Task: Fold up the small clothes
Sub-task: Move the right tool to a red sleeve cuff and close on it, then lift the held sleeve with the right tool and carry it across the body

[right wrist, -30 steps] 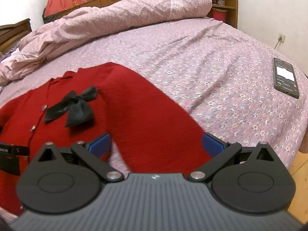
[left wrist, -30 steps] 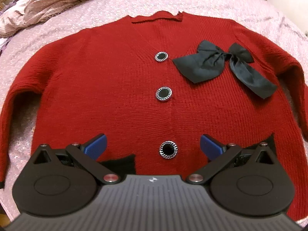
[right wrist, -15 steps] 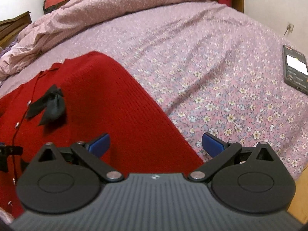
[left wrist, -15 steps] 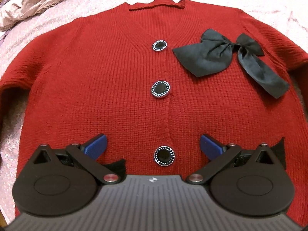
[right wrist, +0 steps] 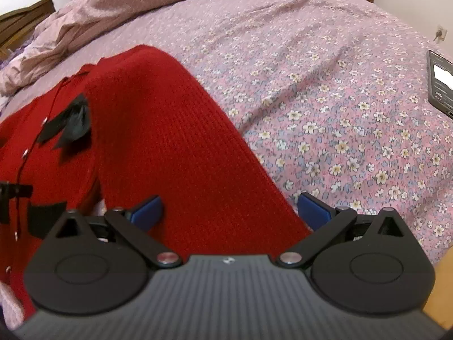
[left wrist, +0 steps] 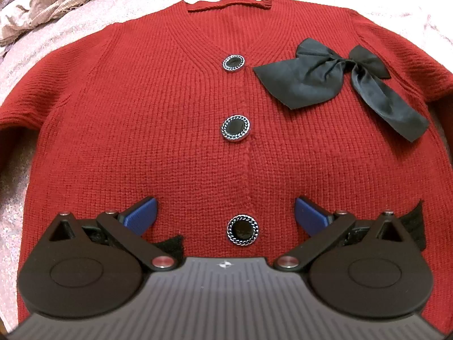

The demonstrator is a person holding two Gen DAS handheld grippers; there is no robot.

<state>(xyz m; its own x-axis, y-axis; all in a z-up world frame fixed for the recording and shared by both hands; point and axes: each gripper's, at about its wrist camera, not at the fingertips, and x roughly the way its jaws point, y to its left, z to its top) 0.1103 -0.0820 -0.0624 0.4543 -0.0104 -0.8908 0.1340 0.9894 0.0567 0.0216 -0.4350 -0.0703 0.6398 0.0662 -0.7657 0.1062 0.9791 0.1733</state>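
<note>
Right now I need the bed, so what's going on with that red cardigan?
A person with two handheld grippers is about to fold it. The cardigan lies flat and buttoned on the bedspread. The left gripper hangs open over the bottom button; the right gripper is open, straddling a sleeve. Nothing is folded or gripped yet.

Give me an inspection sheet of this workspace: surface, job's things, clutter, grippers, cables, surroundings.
Surface: bed sheet, pink floral, mostly smooth.
Job's things: red cardigan lying front-up and unfolded, three buttons done up, black bow on its chest; one sleeve stretched toward the right gripper.
Clutter: phone on the sheet at the right, screen lit.
Grippers: left gripper open over the hem, lowest button between its fingers; right gripper open, straddling the sleeve.
Cables: nothing seen.
Surroundings: rumpled duvet at the bed's far end; wall socket; wooden furniture.
</note>
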